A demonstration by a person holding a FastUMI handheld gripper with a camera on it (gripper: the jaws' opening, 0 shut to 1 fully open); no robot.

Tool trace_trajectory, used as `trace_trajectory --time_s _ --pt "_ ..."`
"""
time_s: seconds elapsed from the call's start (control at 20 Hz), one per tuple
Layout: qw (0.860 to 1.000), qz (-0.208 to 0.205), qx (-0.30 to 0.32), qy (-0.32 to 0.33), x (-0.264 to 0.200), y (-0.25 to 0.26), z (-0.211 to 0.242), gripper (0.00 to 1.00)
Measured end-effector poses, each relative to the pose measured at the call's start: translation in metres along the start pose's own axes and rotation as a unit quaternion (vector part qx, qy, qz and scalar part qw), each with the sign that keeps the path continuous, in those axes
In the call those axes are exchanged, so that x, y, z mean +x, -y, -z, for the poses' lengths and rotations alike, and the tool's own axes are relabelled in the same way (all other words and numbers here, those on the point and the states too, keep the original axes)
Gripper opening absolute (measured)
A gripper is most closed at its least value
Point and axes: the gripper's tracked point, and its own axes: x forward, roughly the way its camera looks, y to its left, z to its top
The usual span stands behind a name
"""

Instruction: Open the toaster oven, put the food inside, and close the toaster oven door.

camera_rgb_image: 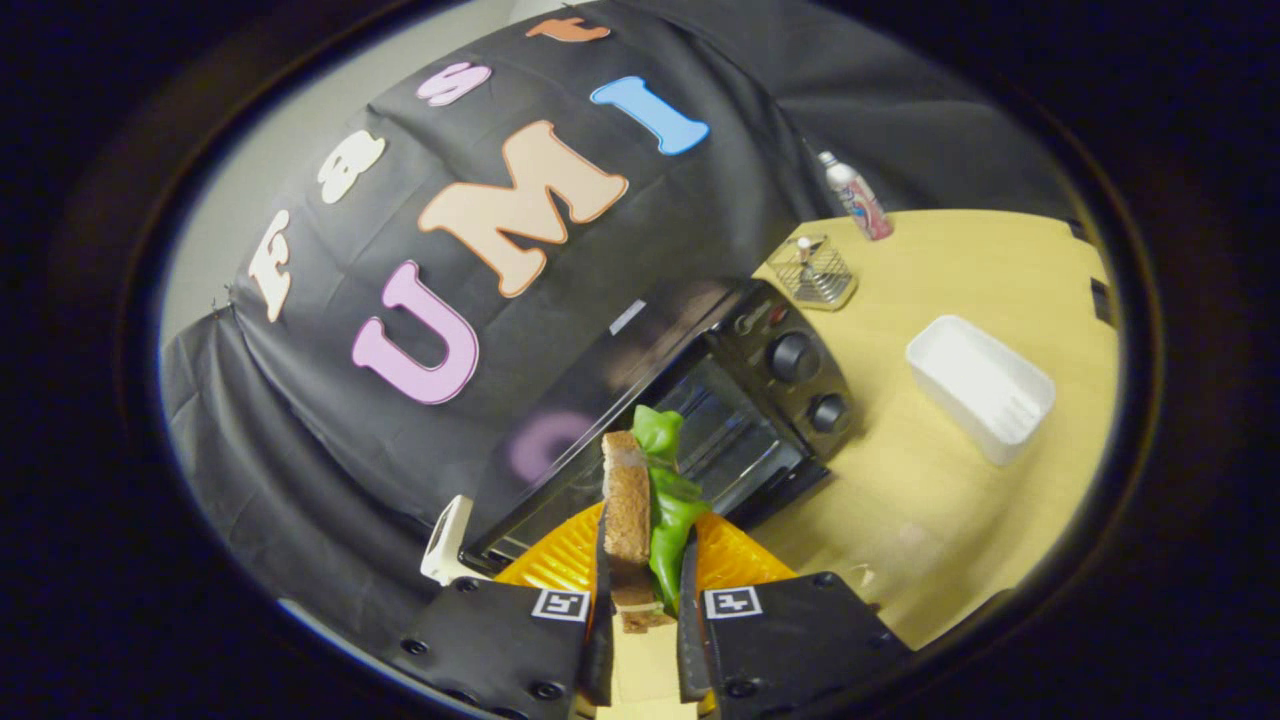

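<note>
My gripper (645, 560) is shut on a sandwich (645, 500): a brown bread slice with a green lettuce leaf against it, held upright between both fingers. Under it lies an orange ribbed plate (740, 560). Just beyond the sandwich stands the black toaster oven (700, 400), with two knobs (795, 357) on its panel. The glass door (730, 440) looks shut. The view is tilted, so the oven slopes across it.
On the wooden table (930, 480) beyond the oven stand a white rectangular tub (980, 388), a small wire basket (815, 270) and a bottle (856, 197). A white object (447, 540) sits by the oven's near corner.
</note>
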Motion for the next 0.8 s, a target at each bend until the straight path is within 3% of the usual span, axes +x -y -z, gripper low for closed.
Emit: trace_trajectory --time_s 0.2,0.8 --pt "1.0 0.011 0.022 -0.008 0.014 0.011 0.014 0.27" --pt "0.992 -0.009 0.122 -0.018 0.074 0.001 0.023 0.27"
